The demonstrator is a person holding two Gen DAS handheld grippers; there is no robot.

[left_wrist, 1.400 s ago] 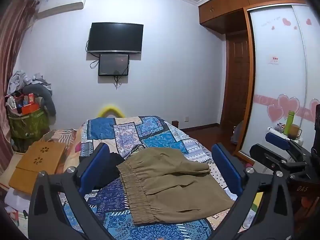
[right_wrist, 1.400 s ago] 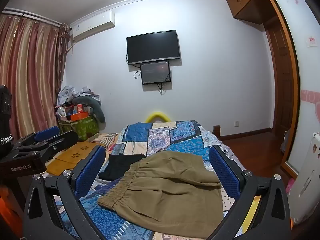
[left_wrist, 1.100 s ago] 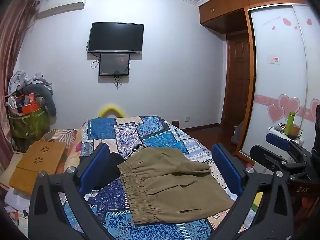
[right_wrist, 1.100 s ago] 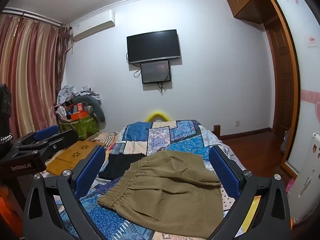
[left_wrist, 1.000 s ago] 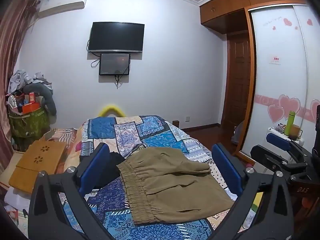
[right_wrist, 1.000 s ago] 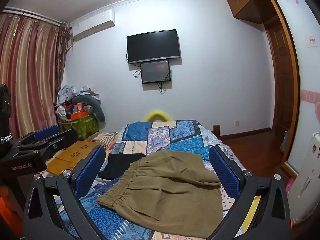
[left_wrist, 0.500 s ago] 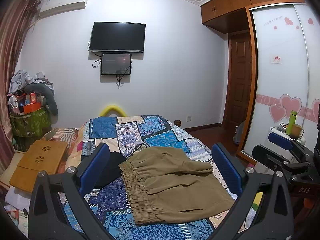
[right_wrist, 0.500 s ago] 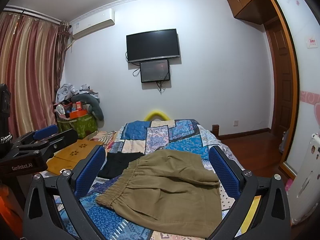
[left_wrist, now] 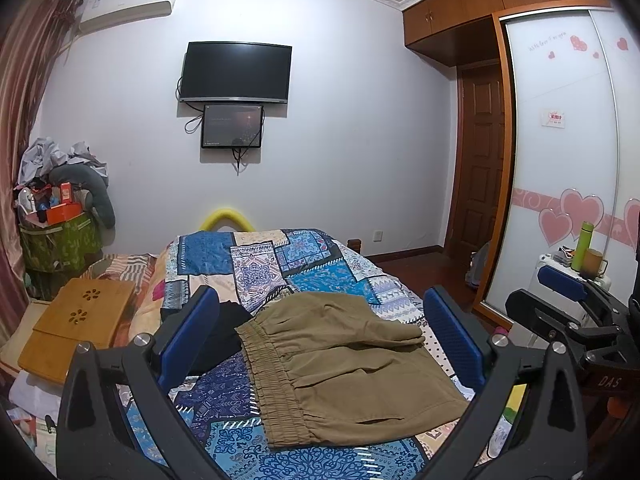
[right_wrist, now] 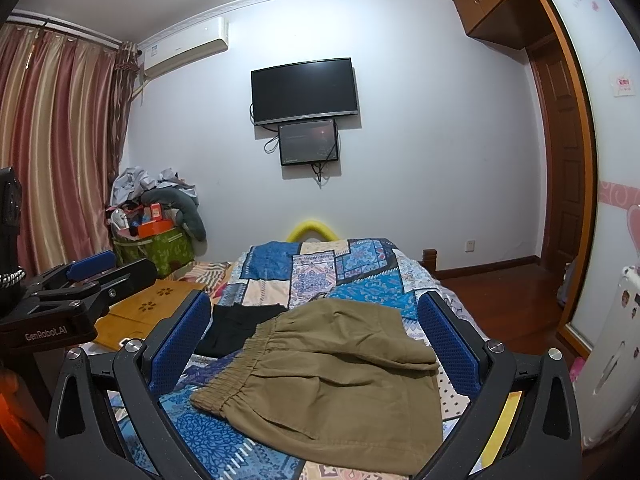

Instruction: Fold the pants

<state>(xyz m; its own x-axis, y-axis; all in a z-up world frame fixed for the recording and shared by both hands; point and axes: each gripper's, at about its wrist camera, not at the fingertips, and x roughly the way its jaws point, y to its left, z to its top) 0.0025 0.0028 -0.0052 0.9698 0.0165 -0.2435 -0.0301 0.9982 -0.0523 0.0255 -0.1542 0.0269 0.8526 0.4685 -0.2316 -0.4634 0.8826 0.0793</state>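
- Lying straight ahead of both claws, the khaki pants (left_wrist: 344, 364) are spread on the patchwork bedspread (left_wrist: 256, 256), folded over with the elastic waistband toward the left finger and the leg ends toward the right finger.
- The left gripper (left_wrist: 322, 336) hangs above the near end of the bed with its blue-padded fingers (left_wrist: 188, 336) spread wide, nothing between them; the pants sit framed in the gap, untouched.
- The right gripper (right_wrist: 316, 340) is likewise wide apart and empty, its fingers (right_wrist: 450, 344) flanking the pants (right_wrist: 332, 372) without contact.
- Each claw shows at the edge of the other's view: the right one off to the left gripper's right side, the left one off to the right gripper's left side.
- A black garment (left_wrist: 222, 332) lies just beyond the left finger, touching the waistband corner of the pants.
- Further left of the claws, a wooden lap tray (left_wrist: 76, 324) rests beside the bed.
- Far ahead on the wall hangs a dark television (right_wrist: 304, 90), a smaller screen (right_wrist: 309, 142) right under it.
- To the right of the claws stands a wardrobe door (left_wrist: 568, 152) with pink heart decals.
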